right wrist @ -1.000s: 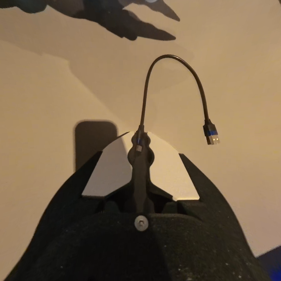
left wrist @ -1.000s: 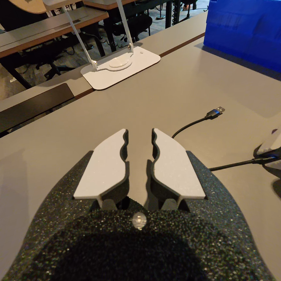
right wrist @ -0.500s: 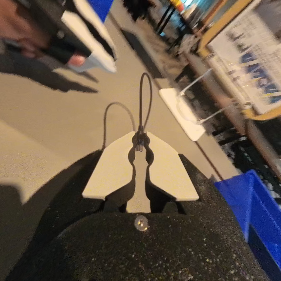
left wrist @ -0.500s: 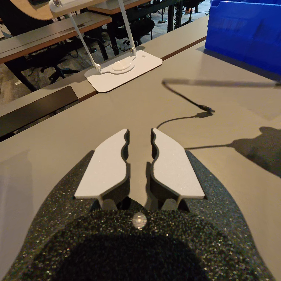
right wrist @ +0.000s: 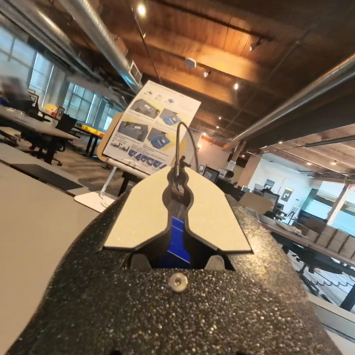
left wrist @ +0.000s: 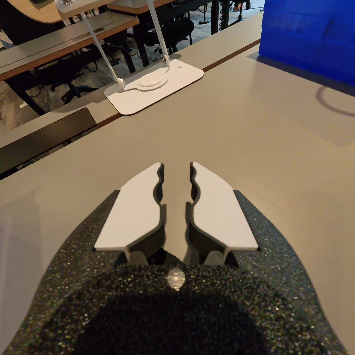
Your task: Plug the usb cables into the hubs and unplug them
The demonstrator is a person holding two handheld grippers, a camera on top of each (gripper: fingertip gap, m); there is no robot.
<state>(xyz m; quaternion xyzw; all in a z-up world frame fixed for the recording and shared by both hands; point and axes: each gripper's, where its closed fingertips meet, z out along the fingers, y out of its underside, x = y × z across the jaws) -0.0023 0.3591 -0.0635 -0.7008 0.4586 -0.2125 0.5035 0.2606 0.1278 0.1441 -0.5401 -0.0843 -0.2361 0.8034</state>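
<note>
In the left wrist view, the left claw [left wrist: 176,168] hangs over the bare grey worktop [left wrist: 240,146] with its jaws parted and nothing between them; a white stand base [left wrist: 184,78] lies ahead at the far edge and a blue bin [left wrist: 307,38] stands at the far right. In the right wrist view, the right claw [right wrist: 178,171] is tilted up toward the room, clenched on one end of the black usb cable [right wrist: 189,134], which is pinched right at the fingertips and arches up and over to the right, in front of a poster board [right wrist: 151,123].

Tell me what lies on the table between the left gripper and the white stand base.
Nothing: in the left wrist view, bare table separates the left gripper from the stand base.
</note>
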